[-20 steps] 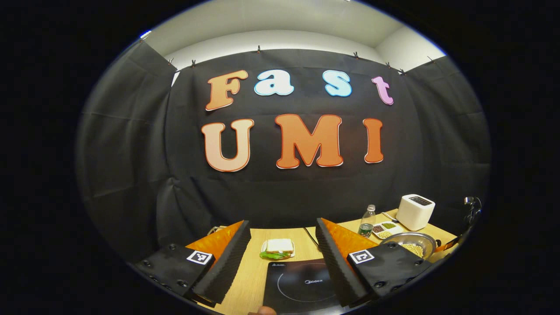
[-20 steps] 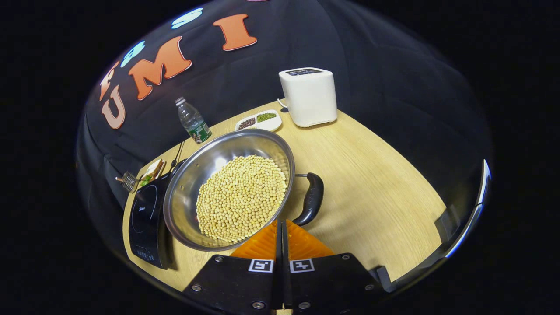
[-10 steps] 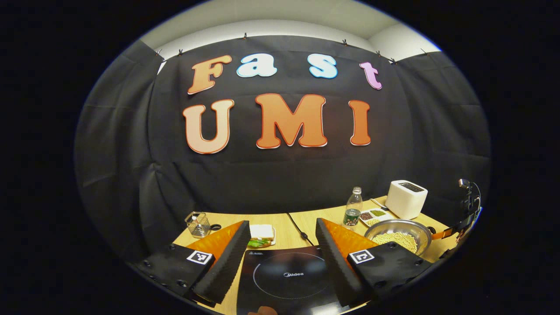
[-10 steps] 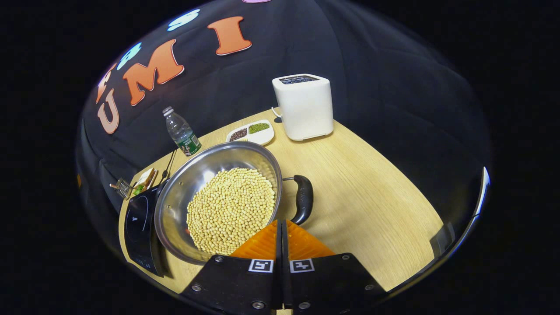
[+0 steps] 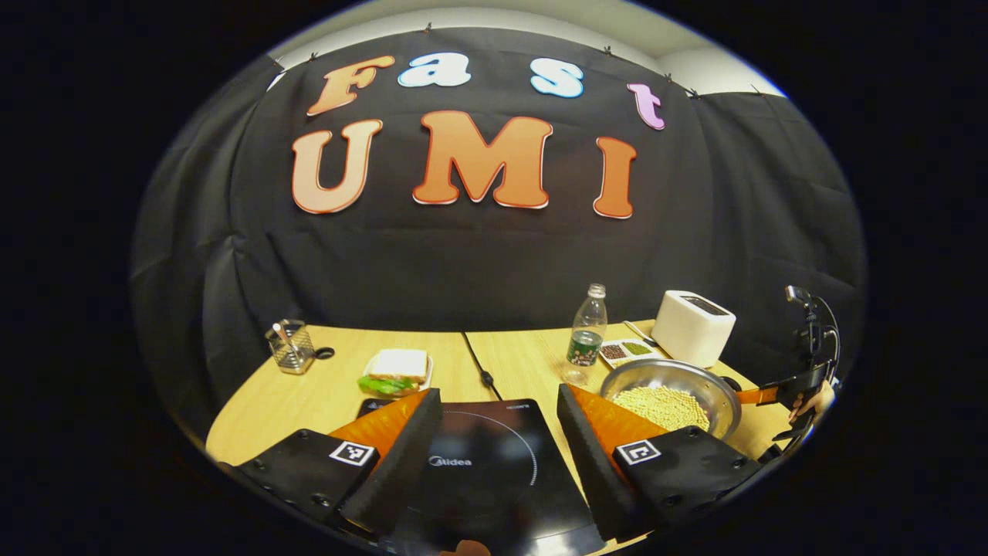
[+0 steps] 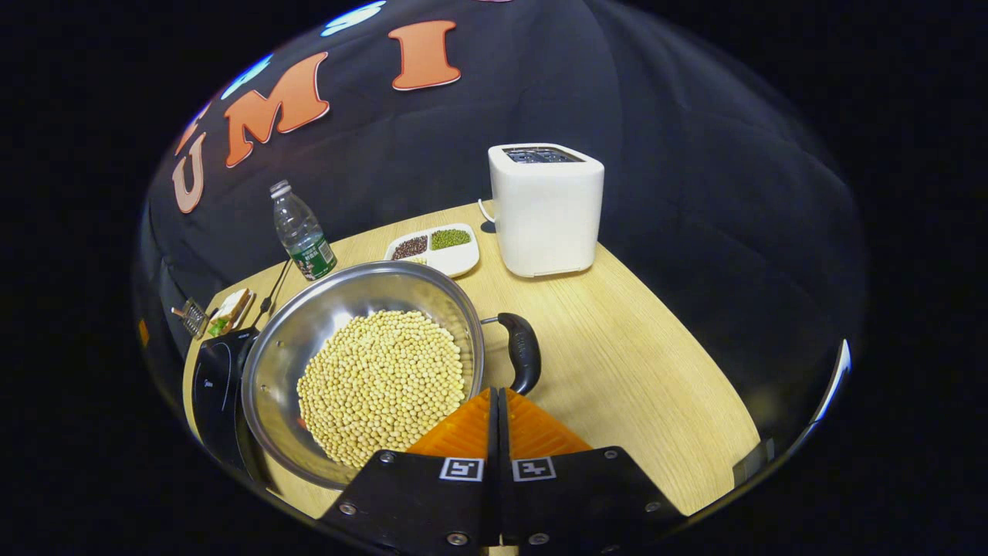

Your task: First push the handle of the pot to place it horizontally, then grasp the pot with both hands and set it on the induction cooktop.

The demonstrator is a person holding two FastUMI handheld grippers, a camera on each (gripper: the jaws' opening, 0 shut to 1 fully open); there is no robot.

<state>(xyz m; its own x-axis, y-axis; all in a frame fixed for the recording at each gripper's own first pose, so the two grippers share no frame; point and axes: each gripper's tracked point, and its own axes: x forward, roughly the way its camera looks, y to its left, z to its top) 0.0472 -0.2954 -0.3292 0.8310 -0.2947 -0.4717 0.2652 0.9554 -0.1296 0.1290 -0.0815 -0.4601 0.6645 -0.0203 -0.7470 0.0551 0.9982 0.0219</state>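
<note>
Hovering wide open above the cooktop (image 5: pixel 494 463), left hand-held gripper (image 5: pixel 498 409); right hand-held gripper (image 6: pixel 497 401) clenched beside pot handle (image 6: pixel 523 359).

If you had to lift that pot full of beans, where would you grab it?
Probably by the rim of the pot on two opposite sides, one gripper each: it is wide, shallow and loaded with beans, so one grip would likely tip it. The handle on its right is the other natural hold, reached from the near side.

You have a shiny, polished metal pot (image 6: pixel 340 324) on a matt, wood-grain tabletop (image 6: pixel 641 371). Beside the pot, your induction cooktop (image 5: pixel 494 479) looks glossy, smooth glass; the toaster (image 6: pixel 546 208) smooth plastic.
</note>
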